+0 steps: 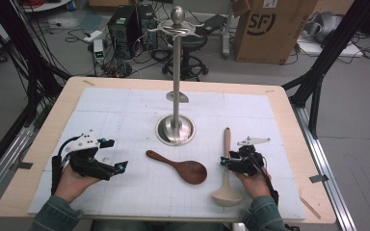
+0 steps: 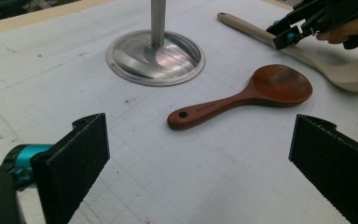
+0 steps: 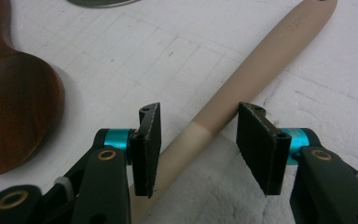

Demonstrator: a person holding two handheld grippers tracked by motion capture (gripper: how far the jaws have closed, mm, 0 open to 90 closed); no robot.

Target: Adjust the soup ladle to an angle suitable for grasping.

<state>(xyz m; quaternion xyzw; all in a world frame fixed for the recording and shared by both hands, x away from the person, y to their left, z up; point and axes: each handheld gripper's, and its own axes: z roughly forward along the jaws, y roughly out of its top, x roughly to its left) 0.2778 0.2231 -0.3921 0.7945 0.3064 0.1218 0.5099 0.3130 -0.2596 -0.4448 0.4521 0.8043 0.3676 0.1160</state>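
Beige ladle [image 1: 227,163] lying flat on the white mat [image 1: 125,106], at the right of the table [image 1: 289,110]; its handle points away from the person toward the far edge, and its bowl lies nearest the person, just beside the right hand [image 1: 256,184]. Right gripper [image 1: 230,162] set over the handle about midway along it; in the right gripper view the handle [image 3: 242,77] runs diagonally between the two black jaws, which straddle it partly open: one pad [image 3: 148,149] stands at the handle's edge, whether touching it cannot be told, and the other pad [image 3: 257,147] stands apart from it with mat visible in the gap, so the ladle is bracketed, not clamped. The handle changes from a darker to a paler beige just at the level of the pads. Brown wooden spoon [image 1: 179,167] lying flat on the mat just left of the ladle, apart from it, its bowl toward the ladle and its handle angled toward the far left; a small hole shows in the handle end in the left gripper view [image 2: 183,114]. Steel stand [image 1: 176,77] upright beyond both utensils, near the mat's centre, its round base [image 2: 155,57] resting on the mat and its hooked top carrying a ball knob. Left gripper [image 1: 118,169] at the left of the mat, well apart from the spoon, jaws spread wide with nothing between them, held in the left hand [image 1: 72,183]. Boxes, cables and a stool on the floor beyond the table.
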